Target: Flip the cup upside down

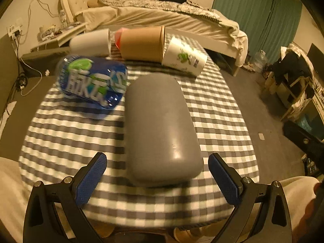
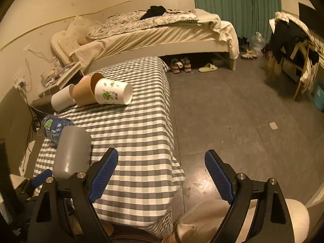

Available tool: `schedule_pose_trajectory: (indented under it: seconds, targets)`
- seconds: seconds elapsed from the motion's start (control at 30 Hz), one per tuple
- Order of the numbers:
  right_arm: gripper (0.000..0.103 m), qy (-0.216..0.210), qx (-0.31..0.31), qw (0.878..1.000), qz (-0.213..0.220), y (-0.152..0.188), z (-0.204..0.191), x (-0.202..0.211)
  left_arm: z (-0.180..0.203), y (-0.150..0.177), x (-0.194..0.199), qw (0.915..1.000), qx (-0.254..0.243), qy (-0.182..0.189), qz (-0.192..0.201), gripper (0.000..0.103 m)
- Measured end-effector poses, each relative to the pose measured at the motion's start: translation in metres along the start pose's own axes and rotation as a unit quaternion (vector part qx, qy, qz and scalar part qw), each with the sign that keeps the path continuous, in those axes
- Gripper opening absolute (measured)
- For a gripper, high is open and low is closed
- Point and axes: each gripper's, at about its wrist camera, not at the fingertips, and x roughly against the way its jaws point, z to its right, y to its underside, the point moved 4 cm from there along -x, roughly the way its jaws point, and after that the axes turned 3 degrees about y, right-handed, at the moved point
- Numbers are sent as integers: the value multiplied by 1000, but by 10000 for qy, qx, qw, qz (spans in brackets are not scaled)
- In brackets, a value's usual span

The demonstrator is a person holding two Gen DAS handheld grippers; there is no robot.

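Between the wide-open fingers of the left gripper (image 1: 157,179), which held nothing, a grey cup (image 1: 162,125) lay on its side on the checked tablecloth (image 1: 212,109). The right gripper (image 2: 161,174) gaped empty over the table's edge. Beyond lay a blue bottle (image 1: 92,80), then a white cup (image 1: 91,42), brown cup (image 1: 141,43) and printed cup (image 1: 185,55), all toppled.

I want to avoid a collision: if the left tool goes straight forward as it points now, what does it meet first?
Most likely the grey cup, lying on its side directly ahead between the open fingers of the left tool.
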Motion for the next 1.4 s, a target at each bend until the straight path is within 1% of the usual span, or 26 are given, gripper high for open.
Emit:
schedule_pose_trajectory:
  seconds: [0.03, 0.07, 0.1, 0.13, 0.2, 0.3, 0.4, 0.67, 0.87, 0.97, 1.03, 1.13, 1.2, 1.4]
  targets:
    - [88, -23, -43, 10000, -14, 0, 3, -1, 0, 1, -4, 10000, 17, 38, -56, 84]
    - [88, -51, -91, 9999, -35, 0, 5, -2, 1, 2, -8, 9999, 13, 59, -144, 76]
    - [88, -71, -127, 9999, -57, 0, 6, -3, 2, 4, -11, 9997, -31, 84, -212, 73]
    - [88, -89, -158, 9998, -77, 0, 7, -4, 2, 4, -9, 9998, -83, 79, -184, 73]
    - [88, -122, -199, 9997, -114, -2, 8, -7, 4, 5, -7, 9995, -161, 112, -248, 73]
    - [88, -191, -209, 9995, -137, -4, 4, -10, 3, 7, 0, 9993, -162, 126, -315, 73]
    - [88, -230, -185, 9995, -127, -4, -1, -10, 1, 4, 9, 9991, -240, 69, -339, 73]
    - [88, -264, -62, 9995, -153, -2, -11, -11, -5, -16, 26, 9996, -289, -47, -64, 73]
    - [88, -264, -51, 9994, -197, 0, -10, -13, -13, -35, 22, 9999, -110, -82, -100, 72]
    - [88, -276, -48, 9994, -202, 1, -9, -13, -9, -49, 21, 9996, -231, -107, -97, 72]
    - [88, -290, -47, 9993, -217, 1, -9, -15, -5, -57, 17, 9992, -337, -107, -174, 72]
    - [88, -316, -56, 9992, -257, 0, -10, -17, -1, -69, 7, 9987, -395, -1, -318, 72]
    - [88, -342, -65, 9990, -272, 0, -11, -18, 0, -74, 0, 9986, -408, -23, -341, 72]
    - [88, -348, -76, 9989, -307, -1, -11, -22, 0, -74, -3, 9986, -451, -54, -284, 72]
